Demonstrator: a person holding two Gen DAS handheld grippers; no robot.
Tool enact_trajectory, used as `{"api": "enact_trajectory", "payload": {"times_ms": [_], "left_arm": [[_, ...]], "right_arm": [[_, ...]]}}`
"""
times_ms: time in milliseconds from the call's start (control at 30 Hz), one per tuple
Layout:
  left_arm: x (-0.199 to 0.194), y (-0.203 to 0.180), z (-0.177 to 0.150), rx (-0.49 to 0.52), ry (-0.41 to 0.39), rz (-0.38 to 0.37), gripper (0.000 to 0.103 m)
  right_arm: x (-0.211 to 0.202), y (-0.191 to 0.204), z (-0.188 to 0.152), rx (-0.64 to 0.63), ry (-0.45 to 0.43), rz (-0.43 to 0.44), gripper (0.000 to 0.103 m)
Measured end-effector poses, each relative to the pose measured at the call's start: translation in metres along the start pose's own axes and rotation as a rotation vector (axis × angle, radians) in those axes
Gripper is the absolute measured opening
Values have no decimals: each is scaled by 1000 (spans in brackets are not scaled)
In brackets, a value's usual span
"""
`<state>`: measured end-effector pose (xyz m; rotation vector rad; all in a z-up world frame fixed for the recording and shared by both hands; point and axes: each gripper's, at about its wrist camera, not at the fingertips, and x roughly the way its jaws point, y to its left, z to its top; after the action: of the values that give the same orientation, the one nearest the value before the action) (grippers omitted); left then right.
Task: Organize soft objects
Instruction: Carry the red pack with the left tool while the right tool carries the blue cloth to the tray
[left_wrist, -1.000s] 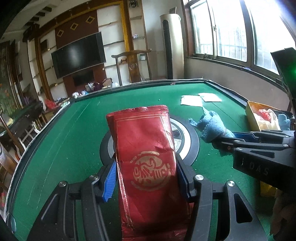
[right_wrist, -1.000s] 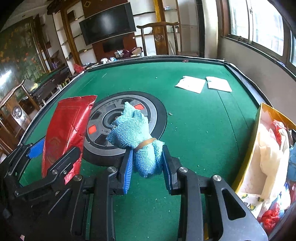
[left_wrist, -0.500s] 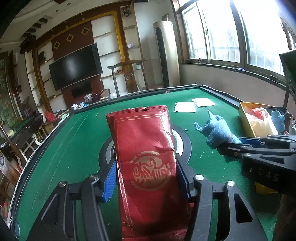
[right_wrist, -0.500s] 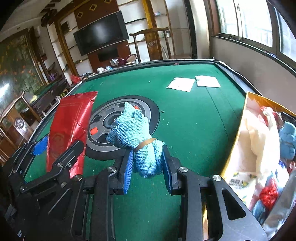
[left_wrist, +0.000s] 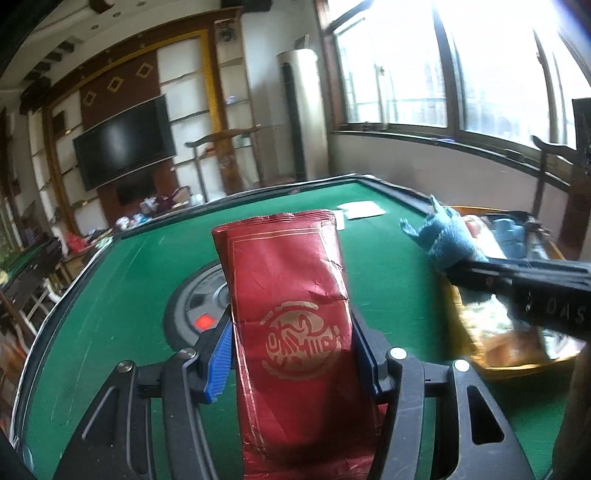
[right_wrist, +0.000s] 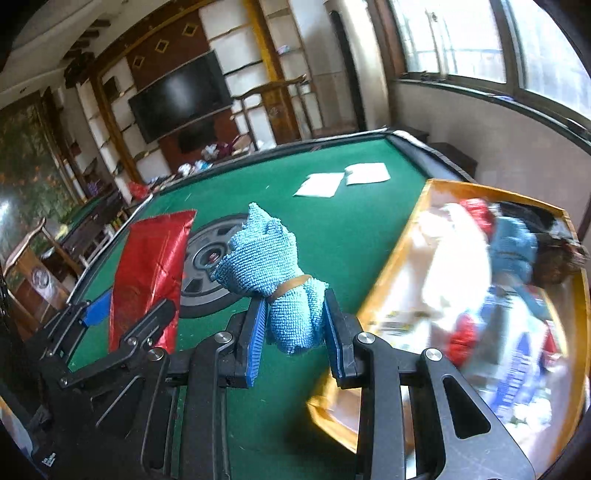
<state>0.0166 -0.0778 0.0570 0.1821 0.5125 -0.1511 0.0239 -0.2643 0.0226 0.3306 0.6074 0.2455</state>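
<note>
Left wrist view: left gripper (left_wrist: 291, 360) clamped on red bag (left_wrist: 291, 321), blue pads pressed against both its sides, bag upright and creased, gold emblem facing the camera, held above the green table (left_wrist: 110, 295). Behind the bag, a grey round panel (left_wrist: 201, 299) set into the table's middle, with a red square lit on it. Toward the far edge, white papers (left_wrist: 364, 210) lying flat. Off to the right, right gripper (left_wrist: 524, 275) reaching across, blue cloth (left_wrist: 445, 236) sticking out of its tip, over the yellow box (left_wrist: 491, 354) at the table's right edge. Right wrist view: right gripper (right_wrist: 293, 334) squeezed shut on blue cloth (right_wrist: 275, 273), a rubber band (right_wrist: 291, 284) cinched round the bundle's waist, top half flaring above the pads. Just right of it, yellow box (right_wrist: 391, 258) blurred, packed with white, red and blue soft things, none clear enough to name. At left, red bag (right_wrist: 151, 269) seen edge-on in the left gripper (right_wrist: 122, 314). White papers (right_wrist: 343, 179) near the far right corner.
</note>
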Motion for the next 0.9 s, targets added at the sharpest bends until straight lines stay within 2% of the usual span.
{"api": "enact_trajectory", "payload": {"times_ms": [100, 333, 467, 567, 733, 900], "left_arm": [[-7, -17, 5, 24, -4, -57, 57], [-10, -62, 25, 28, 44, -237, 57], [0, -90, 36, 7, 110, -366, 58], [15, -109, 39, 4, 158, -424, 58], [32, -138, 41, 34, 187, -428, 58], [55, -149, 37, 78, 235, -422, 59]], "right_arm": [[-17, -20, 1, 33, -28, -17, 28], [-56, -81, 1, 154, -95, -70, 29], [-67, -118, 1, 240, -108, -136, 29], [-63, -144, -1, 301, -91, -189, 29], [-48, -173, -3, 368, -48, -261, 29], [-38, -179, -2, 376, -24, -290, 29]]}}
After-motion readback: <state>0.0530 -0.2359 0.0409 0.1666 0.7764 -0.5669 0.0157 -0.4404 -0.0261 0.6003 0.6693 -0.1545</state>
